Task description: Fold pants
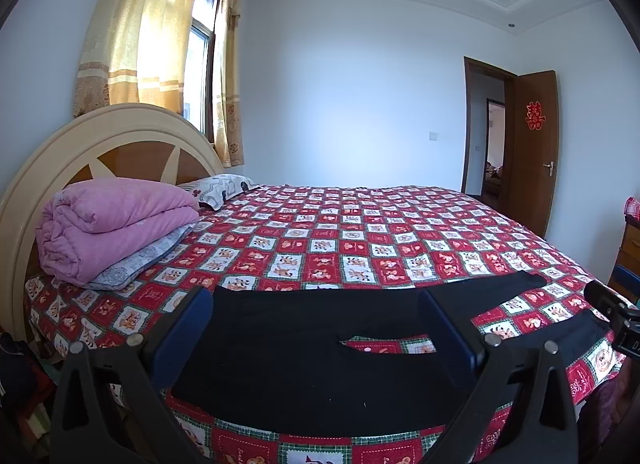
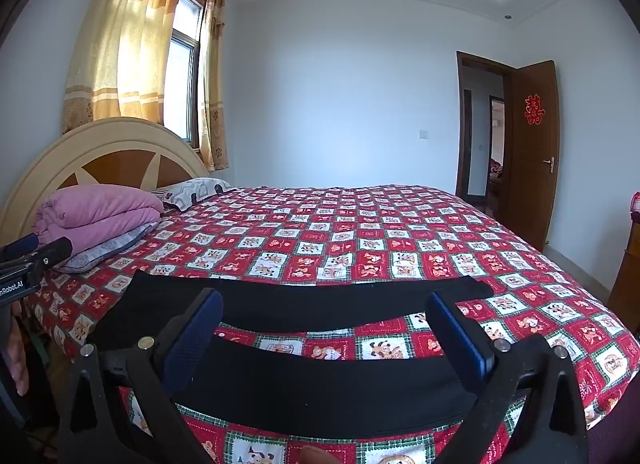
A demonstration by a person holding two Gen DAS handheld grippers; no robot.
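Note:
Black pants (image 1: 304,356) lie flat near the front edge of the bed, waist to the left and the two legs spread apart to the right. The same pants (image 2: 320,380) show in the right wrist view as two dark bands, a strip of bedspread between them. My left gripper (image 1: 320,328) is open and empty, hovering above the waist end. My right gripper (image 2: 324,328) is open and empty above the legs. The left gripper's body (image 2: 32,260) shows at the left edge of the right wrist view, and the right gripper's body (image 1: 612,308) at the right edge of the left wrist view.
The bed has a red and white checked bedspread (image 1: 360,232). A folded pink quilt (image 1: 112,220) on a grey pillow and a patterned pillow (image 1: 224,188) lie by the headboard (image 1: 100,144). An open brown door (image 1: 532,152) stands far right, a wooden cabinet (image 1: 628,260) beside the bed.

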